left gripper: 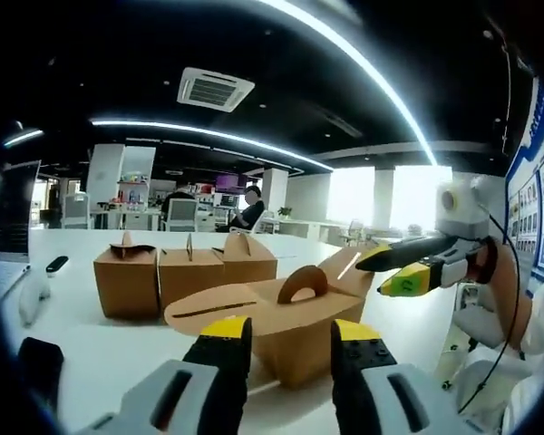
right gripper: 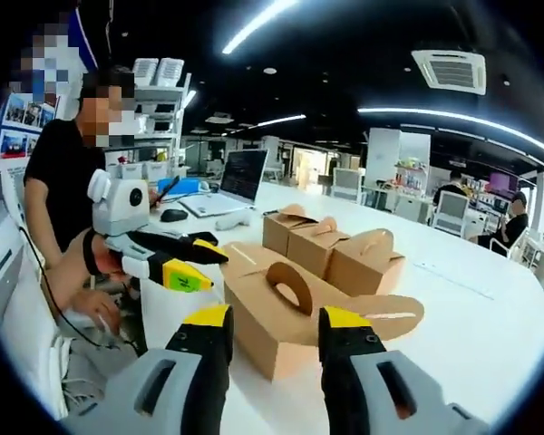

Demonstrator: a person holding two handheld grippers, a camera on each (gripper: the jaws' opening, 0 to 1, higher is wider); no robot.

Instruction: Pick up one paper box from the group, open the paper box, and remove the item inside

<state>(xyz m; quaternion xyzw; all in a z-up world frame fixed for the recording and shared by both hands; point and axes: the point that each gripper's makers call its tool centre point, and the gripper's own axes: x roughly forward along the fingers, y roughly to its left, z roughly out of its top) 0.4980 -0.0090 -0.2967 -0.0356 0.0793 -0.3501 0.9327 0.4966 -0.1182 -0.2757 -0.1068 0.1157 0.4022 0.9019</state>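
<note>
White worktop (left gripper: 109, 353) is carrying, from left, three closed brown paper boxes (left gripper: 183, 272), then an opened brown paper box with handle flaps (left gripper: 295, 331). Left tongs (left gripper: 290, 349) are standing spread before the opened box. Right tongs (left gripper: 390, 272) are hovering spread at its far flap. Open-plan office with ceiling light strips (left gripper: 344, 54) is stretching behind.
</note>
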